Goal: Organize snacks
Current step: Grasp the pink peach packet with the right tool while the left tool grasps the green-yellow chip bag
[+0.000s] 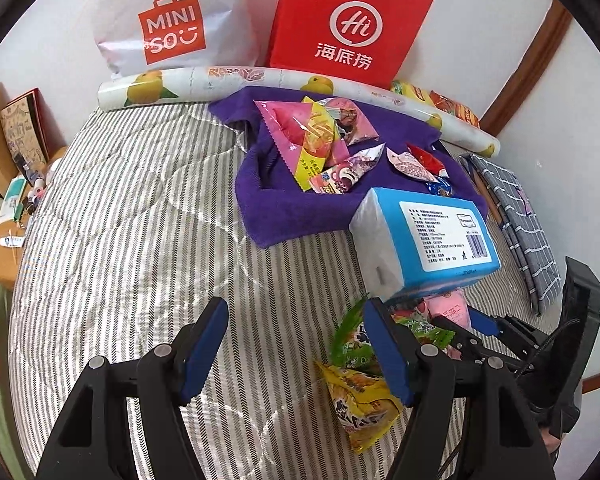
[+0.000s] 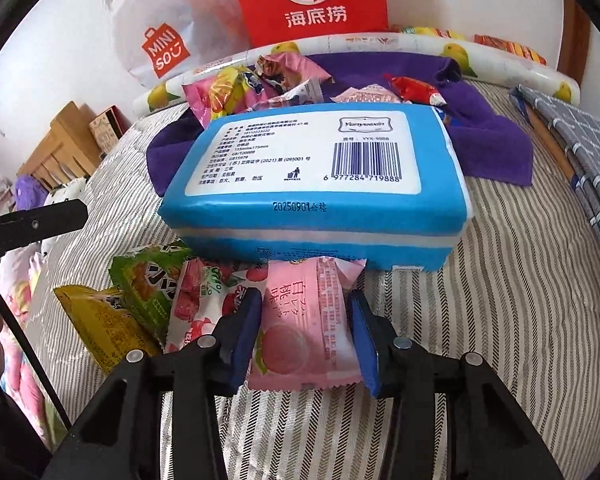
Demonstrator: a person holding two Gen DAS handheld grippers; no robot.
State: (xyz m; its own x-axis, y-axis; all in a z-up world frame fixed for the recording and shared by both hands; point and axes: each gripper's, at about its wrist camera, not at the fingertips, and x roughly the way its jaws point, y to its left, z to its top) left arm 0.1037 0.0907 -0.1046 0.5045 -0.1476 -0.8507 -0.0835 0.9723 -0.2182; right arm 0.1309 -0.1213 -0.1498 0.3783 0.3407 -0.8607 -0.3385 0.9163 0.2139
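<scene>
A pink peach snack packet [image 2: 300,332] lies between my right gripper's [image 2: 304,320] blue pads, which close on its sides; its far end sits under a blue tissue pack [image 2: 312,184]. Beside it lie a strawberry packet [image 2: 204,300], a green packet [image 2: 148,280] and a yellow packet [image 2: 96,324]. My left gripper [image 1: 296,332] is open and empty over the striped bedding, left of the yellow packet [image 1: 360,404] and green packet [image 1: 352,344]. The right gripper [image 1: 472,328] shows in the left wrist view below the tissue pack [image 1: 428,236]. Several snacks [image 1: 320,140] lie piled on a purple towel [image 1: 260,200].
A red Haidilao bag [image 1: 348,24] and a white Miniso bag [image 1: 172,28] lean on the wall behind a lemon-print roll [image 1: 160,88]. A grey checked cloth [image 1: 520,216] lies at right. A wooden shelf with clutter [image 1: 8,168] stands at left.
</scene>
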